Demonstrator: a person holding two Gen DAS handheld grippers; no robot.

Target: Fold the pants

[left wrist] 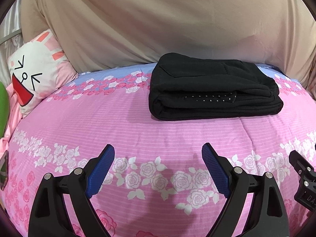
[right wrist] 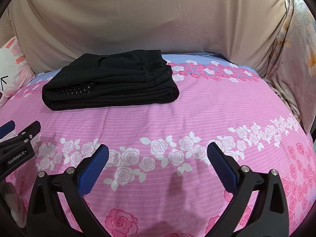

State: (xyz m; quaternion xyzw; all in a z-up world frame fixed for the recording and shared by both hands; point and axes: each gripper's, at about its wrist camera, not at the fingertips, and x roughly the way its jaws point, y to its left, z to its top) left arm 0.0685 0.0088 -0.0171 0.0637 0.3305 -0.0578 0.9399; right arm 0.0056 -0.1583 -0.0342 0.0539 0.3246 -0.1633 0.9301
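Two claws, our left claw (left wrist: 158, 152) and our right claw (right wrist: 158, 150), hover wide apart and empty above a pink floral bed cover (left wrist: 118, 122). Black pants (left wrist: 213, 86) lie folded in a compact stack further back on the bed, well apart from both claws. We judge folding finished; next we might only tidy its edges or withdraw.
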